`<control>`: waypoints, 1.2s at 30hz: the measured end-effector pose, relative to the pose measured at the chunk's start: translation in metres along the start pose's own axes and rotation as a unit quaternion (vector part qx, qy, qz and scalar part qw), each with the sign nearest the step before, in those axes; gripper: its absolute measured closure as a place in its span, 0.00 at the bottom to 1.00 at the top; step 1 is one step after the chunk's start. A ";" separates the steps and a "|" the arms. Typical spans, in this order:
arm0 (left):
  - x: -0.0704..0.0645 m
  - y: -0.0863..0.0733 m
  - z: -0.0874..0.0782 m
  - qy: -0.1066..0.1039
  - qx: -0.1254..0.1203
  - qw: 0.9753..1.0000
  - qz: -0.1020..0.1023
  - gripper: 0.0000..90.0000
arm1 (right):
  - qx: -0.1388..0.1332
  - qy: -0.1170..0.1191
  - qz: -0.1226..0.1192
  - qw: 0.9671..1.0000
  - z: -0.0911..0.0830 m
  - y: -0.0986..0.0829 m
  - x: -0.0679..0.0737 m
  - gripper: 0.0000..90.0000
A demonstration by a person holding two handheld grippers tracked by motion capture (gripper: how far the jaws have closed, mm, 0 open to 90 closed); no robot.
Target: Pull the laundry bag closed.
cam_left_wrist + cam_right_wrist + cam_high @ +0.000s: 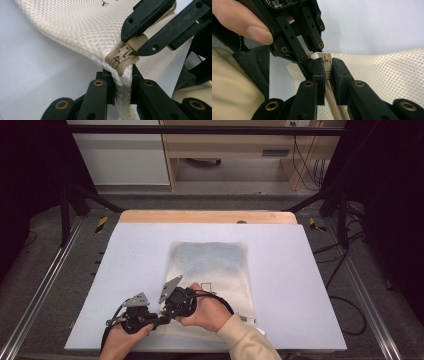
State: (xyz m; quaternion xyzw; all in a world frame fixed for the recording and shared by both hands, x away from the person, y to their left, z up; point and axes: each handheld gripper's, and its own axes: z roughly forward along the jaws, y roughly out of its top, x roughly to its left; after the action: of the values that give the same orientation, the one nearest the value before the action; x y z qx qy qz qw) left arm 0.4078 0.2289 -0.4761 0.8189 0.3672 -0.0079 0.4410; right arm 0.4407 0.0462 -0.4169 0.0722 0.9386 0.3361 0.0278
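Here a cream mesh bag [212,270] lies flat on the white desk [125,270], a soft rectangle with its long axis running away from the person and its near end between the two hands. Something bluish and speckled shows faintly through the netting in its far half; what it is I cannot tell. The weave is a fine honeycomb, slightly puffy. At the near left corner the left gripper [122,83] is clamped on the bag's rolled edge, pinching the fabric just below the zipper's end. The right gripper [327,72] is closed on the tan zipper pull [125,51], with the tan zipper tape [334,105] running between its black jaws. The two grippers nearly touch each other at that corner. A cream sleeve [250,342] covers the right forearm.
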 end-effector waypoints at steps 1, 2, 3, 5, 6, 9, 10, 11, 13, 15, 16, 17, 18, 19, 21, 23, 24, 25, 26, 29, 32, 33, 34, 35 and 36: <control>0.000 0.000 0.000 0.000 0.000 1.000 -0.002 0.91 | 0.003 0.000 -0.002 1.000 0.000 0.000 0.000 0.91; 0.000 0.000 0.000 -0.001 0.001 1.000 -0.002 0.91 | 0.004 -0.001 -0.001 1.000 0.001 0.000 0.000 0.91; 0.000 0.000 0.000 -0.001 0.001 1.000 -0.002 0.91 | 0.006 -0.003 -0.002 1.000 0.001 0.000 0.001 0.91; 0.000 0.000 0.000 -0.001 0.001 1.000 -0.002 0.91 | 0.011 -0.004 -0.004 1.000 0.001 0.000 0.001 0.91; 0.000 0.000 -0.001 -0.002 0.002 1.000 0.001 0.92 | 0.012 -0.003 -0.002 1.000 0.001 0.000 0.001 0.91; -0.001 0.000 -0.001 -0.002 0.000 1.000 0.001 0.92 | 0.012 -0.001 0.001 1.000 0.000 -0.001 0.001 0.91; -0.001 0.000 -0.001 -0.003 0.001 1.000 0.001 0.92 | 0.013 -0.001 0.000 1.000 0.000 -0.002 0.001 0.91; -0.001 0.001 -0.001 -0.004 0.001 1.000 0.000 0.92 | 0.015 0.000 0.000 1.000 -0.001 -0.002 0.001 0.91; -0.001 0.001 -0.001 -0.004 0.000 1.000 -0.001 0.92 | 0.016 -0.002 -0.001 1.000 -0.001 -0.002 0.001 0.91; -0.001 0.001 -0.002 -0.002 0.000 1.000 0.000 0.93 | 0.019 -0.002 -0.001 1.000 -0.001 -0.002 0.001 0.91; -0.001 0.001 -0.002 -0.001 -0.001 1.000 0.000 0.93 | 0.019 -0.003 0.000 1.000 -0.001 -0.002 0.001 0.91; -0.001 0.001 -0.002 -0.001 -0.003 1.000 0.000 0.93 | 0.019 -0.004 0.001 1.000 -0.001 -0.002 0.002 0.91; -0.001 0.001 -0.003 -0.002 -0.005 1.000 -0.002 0.93 | 0.018 -0.003 0.000 1.000 -0.001 -0.002 0.002 0.91; -0.001 0.001 -0.003 -0.002 -0.005 1.000 -0.002 0.93 | 0.019 -0.003 0.002 1.000 -0.002 -0.003 0.002 0.91; 0.000 0.002 -0.004 0.000 -0.006 1.000 -0.002 0.93 | 0.021 -0.004 0.006 1.000 -0.003 -0.003 0.002 0.91; 0.000 0.001 -0.004 -0.004 -0.008 1.000 -0.006 0.93 | 0.024 -0.003 0.002 1.000 -0.003 -0.004 0.001 0.91; -0.001 0.002 -0.004 -0.002 -0.006 1.000 -0.001 0.93 | 0.023 -0.003 0.004 1.000 -0.003 -0.005 0.001 0.91; -0.002 0.002 -0.004 -0.001 -0.004 1.000 0.002 0.93 | 0.024 -0.002 0.004 1.000 -0.004 -0.005 0.001 0.91; -0.002 0.002 -0.004 -0.002 -0.005 1.000 0.002 0.92 | 0.026 -0.002 0.003 1.000 -0.004 -0.005 0.001 0.91; -0.002 0.003 -0.004 -0.007 -0.009 1.000 -0.002 0.92 | 0.028 -0.004 0.003 1.000 -0.005 -0.006 0.001 0.91; -0.002 0.003 -0.005 -0.009 -0.009 1.000 0.000 0.92 | 0.028 -0.004 0.006 1.000 -0.006 -0.007 0.001 0.91; -0.002 0.003 -0.005 -0.008 -0.007 1.000 0.001 0.92 | 0.029 -0.002 0.004 1.000 -0.006 -0.007 0.000 0.91; -0.002 0.003 -0.005 -0.007 -0.007 1.000 0.002 0.92 | 0.031 -0.001 0.004 0.999 -0.006 -0.007 0.001 0.91; -0.003 0.003 -0.005 -0.007 -0.007 1.000 0.003 0.92 | 0.031 -0.001 0.004 0.999 -0.005 -0.007 0.000 0.91; -0.003 0.003 -0.005 -0.008 -0.008 1.000 0.002 0.92 | 0.034 -0.003 0.004 0.999 -0.005 -0.007 0.001 0.91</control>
State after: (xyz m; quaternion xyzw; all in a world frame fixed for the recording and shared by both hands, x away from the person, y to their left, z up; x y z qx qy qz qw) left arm 0.4063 0.2299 -0.4697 0.8160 0.3621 -0.0112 0.4503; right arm 0.4387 0.0375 -0.4173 0.0776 0.9491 0.3041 0.0264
